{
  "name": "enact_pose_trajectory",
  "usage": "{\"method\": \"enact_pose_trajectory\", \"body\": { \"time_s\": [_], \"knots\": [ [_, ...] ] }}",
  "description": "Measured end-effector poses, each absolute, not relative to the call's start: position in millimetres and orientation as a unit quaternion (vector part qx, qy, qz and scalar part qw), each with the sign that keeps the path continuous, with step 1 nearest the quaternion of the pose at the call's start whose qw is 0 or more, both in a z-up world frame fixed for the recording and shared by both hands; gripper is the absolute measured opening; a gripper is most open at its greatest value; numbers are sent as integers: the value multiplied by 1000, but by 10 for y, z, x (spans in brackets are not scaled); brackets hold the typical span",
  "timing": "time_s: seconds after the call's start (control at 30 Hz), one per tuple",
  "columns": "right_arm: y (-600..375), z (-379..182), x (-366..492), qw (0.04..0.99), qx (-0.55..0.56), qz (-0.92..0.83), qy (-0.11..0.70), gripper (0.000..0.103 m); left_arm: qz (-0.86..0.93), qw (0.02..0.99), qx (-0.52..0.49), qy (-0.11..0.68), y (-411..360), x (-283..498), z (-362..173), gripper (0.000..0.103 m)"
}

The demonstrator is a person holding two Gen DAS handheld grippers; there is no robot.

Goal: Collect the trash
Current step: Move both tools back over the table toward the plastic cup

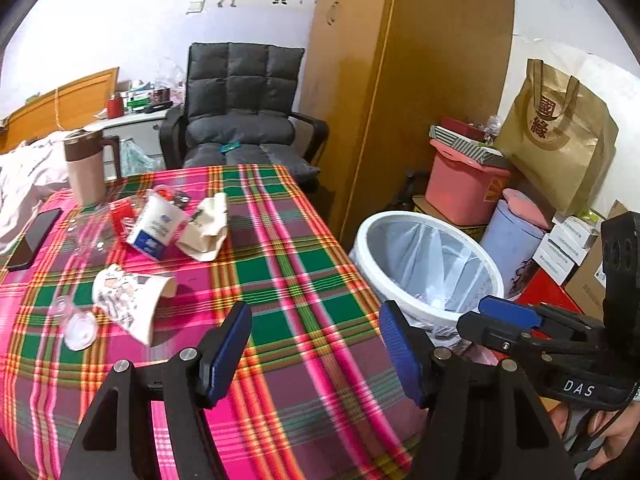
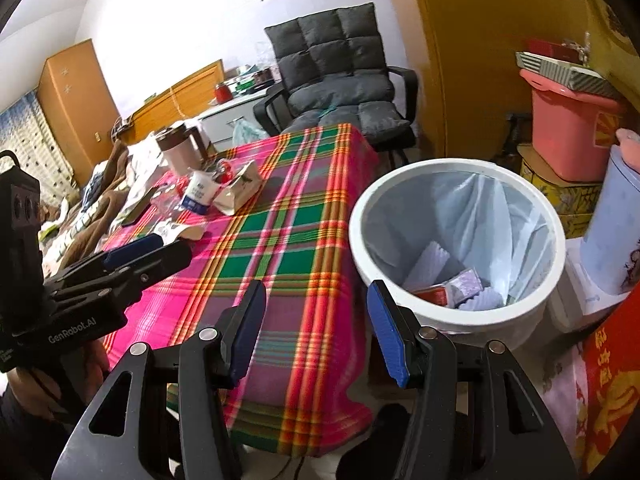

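While both the left hand-held gripper (image 1: 316, 350) and right hand-held gripper (image 2: 318, 330) hang spread and empty, the crushed printed paper cup (image 1: 128, 304) could slip sideways when pinched, missing the white round plastic-lined bin (image 2: 456, 240).

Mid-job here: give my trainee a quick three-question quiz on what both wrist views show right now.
1. True or false: the left gripper is holding a piece of trash.
2. The white bin stands: A) on the table; B) on the floor beside the table; C) on the chair.
3. Fill in: the crushed paper cup lies on the plaid ____.

Key: 1 false, both grippers, the right gripper included, are open and empty; 2 B; 3 tablecloth.
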State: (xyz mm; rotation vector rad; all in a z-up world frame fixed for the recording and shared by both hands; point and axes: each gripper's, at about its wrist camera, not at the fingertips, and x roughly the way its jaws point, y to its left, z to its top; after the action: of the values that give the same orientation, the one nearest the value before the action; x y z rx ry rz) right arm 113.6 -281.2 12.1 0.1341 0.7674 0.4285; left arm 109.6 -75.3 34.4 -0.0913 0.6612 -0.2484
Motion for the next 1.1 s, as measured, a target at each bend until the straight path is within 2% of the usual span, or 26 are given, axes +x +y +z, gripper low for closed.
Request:
{"method": "enact_pose_trajectory", "body": {
  "time_s": [1.1],
  "knots": [
    [-2037,141,1130,873,31,298,385,55,-1,932,-91,350,369,833,37,66]
  ]
}}
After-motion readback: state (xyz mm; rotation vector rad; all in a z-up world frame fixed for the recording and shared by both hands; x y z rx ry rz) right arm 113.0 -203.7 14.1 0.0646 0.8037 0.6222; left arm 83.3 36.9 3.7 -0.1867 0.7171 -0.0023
